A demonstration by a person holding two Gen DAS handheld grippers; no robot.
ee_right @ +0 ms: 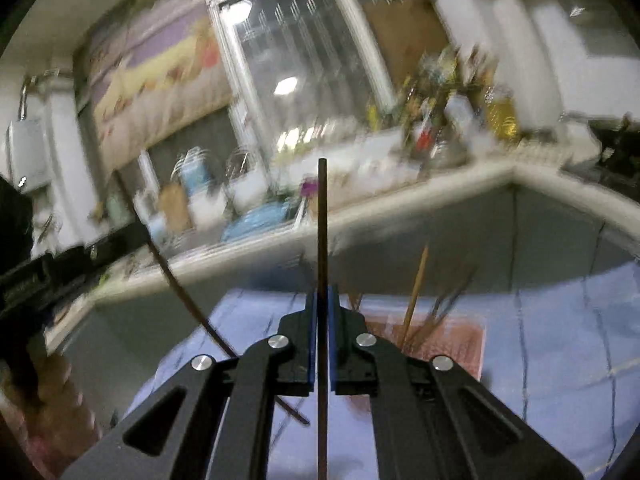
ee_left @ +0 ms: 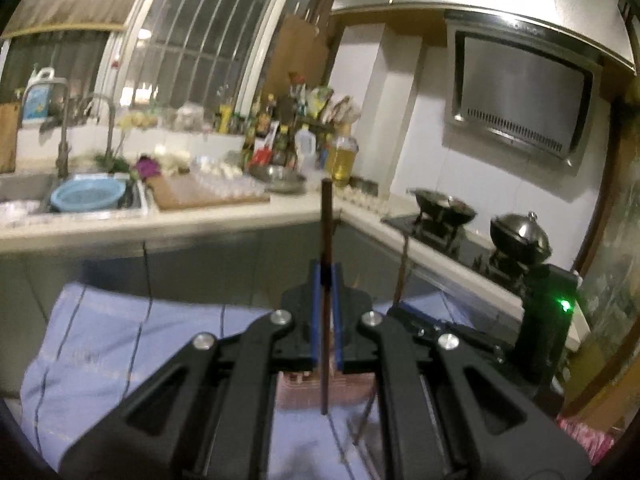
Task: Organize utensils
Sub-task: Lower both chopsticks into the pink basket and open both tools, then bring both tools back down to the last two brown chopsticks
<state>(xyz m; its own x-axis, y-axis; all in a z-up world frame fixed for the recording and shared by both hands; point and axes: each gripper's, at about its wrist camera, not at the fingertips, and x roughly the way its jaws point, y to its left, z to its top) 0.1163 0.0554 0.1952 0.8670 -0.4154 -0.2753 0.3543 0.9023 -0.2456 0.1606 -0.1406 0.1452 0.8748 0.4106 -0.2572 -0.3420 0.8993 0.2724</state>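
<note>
Kitchen, blue striped cloth (ee_left: 120, 340) below | left gripper (ee_left: 327, 280) clamped on upright dark chopstick (ee_left: 326, 232) | right gripper (ee_right: 322, 308) clamped on second chopstick (ee_right: 322, 220) | more chopsticks in reddish holder (ee_right: 452, 340) | countertop (ee_left: 200, 220), sink (ee_left: 24, 188), stove (ee_left: 440, 232) beyond.

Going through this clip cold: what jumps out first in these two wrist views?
Each gripper is shut on a dark chopstick standing upright: the left gripper on one chopstick, the right gripper on another. Below lies a light blue cloth; behind, a cluttered kitchen counter with a blue basin in the sink.
</note>
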